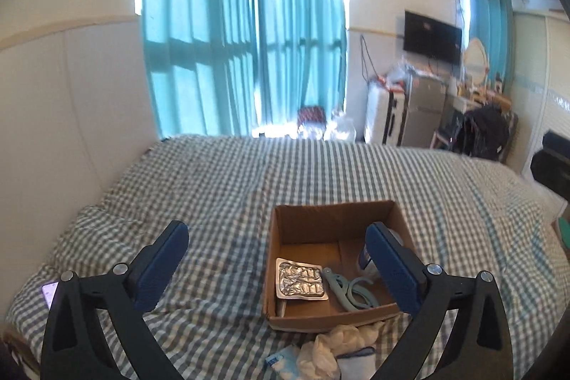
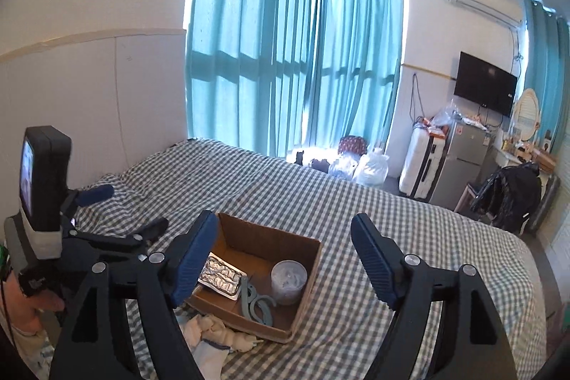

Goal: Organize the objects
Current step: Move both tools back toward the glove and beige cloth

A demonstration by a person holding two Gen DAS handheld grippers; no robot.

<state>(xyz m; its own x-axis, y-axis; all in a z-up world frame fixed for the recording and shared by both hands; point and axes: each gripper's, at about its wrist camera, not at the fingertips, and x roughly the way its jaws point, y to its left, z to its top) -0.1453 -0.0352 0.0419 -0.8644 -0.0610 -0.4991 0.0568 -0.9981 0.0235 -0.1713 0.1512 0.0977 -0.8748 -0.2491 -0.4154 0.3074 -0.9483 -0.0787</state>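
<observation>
The left claw (image 1: 276,260) was held wide open and empty above the checked bed (image 1: 213,187), its right finger overlapping the cardboard box (image 1: 335,212) in the left wrist view. Inside the box, going left to right, a foil blister pack (image 1: 300,281) lay flat by the left wall, a pale green pair of scissors (image 1: 351,287) lay just beside it, and a white lidded jar (image 2: 288,276) stood toward the right wall. In front of the box, on the bedcover, crumpled white cloths (image 1: 331,346) and a small blue-and-white packet (image 1: 279,360) were left unpacked. The right claw (image 2: 283,260) was likewise spread open with nothing between its fingers, poised over the box.

The step in hand was judged to be a pause between placements, with the loose items yet to be collected. The next move would call for one claw to be lowered to the cloths at the box's near edge, closed gently on the soft bundle, and lifted over the wall.
</observation>
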